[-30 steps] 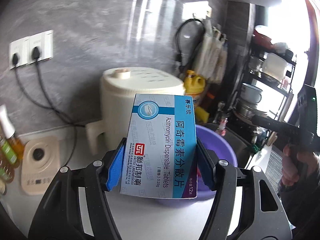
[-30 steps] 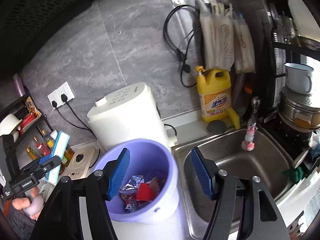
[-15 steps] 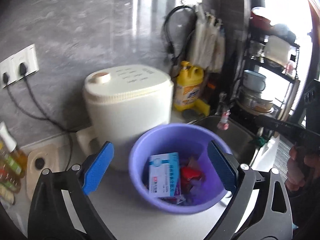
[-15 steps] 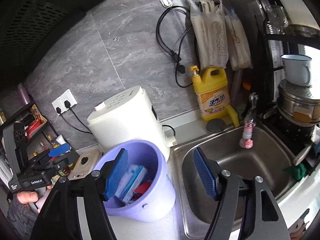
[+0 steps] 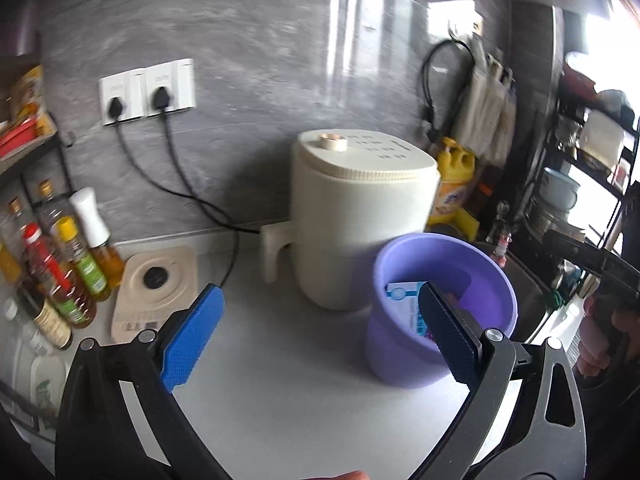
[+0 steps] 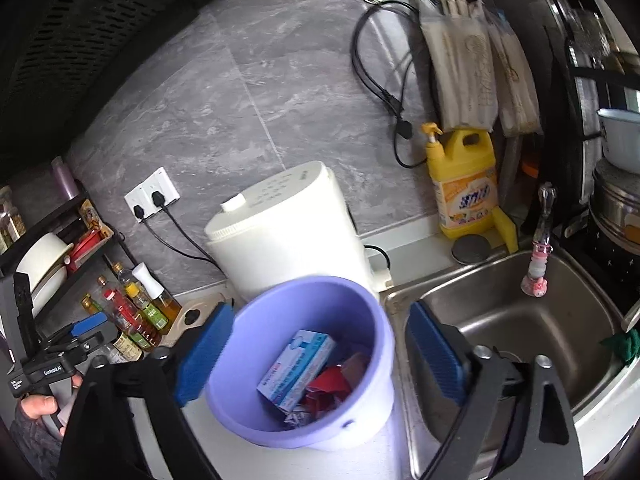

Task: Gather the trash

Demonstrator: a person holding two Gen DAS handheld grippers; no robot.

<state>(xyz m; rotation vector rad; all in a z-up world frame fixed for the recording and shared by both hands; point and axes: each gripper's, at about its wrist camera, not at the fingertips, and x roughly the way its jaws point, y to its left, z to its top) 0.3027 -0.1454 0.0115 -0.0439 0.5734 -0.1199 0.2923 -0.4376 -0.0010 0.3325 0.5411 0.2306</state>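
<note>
A purple bucket (image 6: 362,432) stands on the white counter between a cream appliance and the sink. Inside it lie a blue-and-white medicine box (image 6: 296,364), red wrappers (image 6: 330,384) and crumpled foil. My right gripper (image 6: 320,308) hovers over the bucket's near rim, its jaws opening, no pad touching anything. My left gripper (image 5: 320,292) is to the left of the bucket (image 5: 400,360) over bare counter, jaws opening and nothing between them. The box's top edge (image 5: 406,302) peeks out behind my right-hand pad.
The cream appliance (image 5: 360,220) stands right behind the bucket, its cord running to wall sockets (image 5: 148,92). Sauce bottles (image 5: 60,264) and a beige pad (image 5: 156,292) crowd the left. A steel sink (image 6: 520,320) and yellow detergent bottle (image 6: 466,196) sit right.
The left gripper let go of the medicine box, which dropped into the bucket, then drew back to the left. Both grippers' jaws spread wider.
</note>
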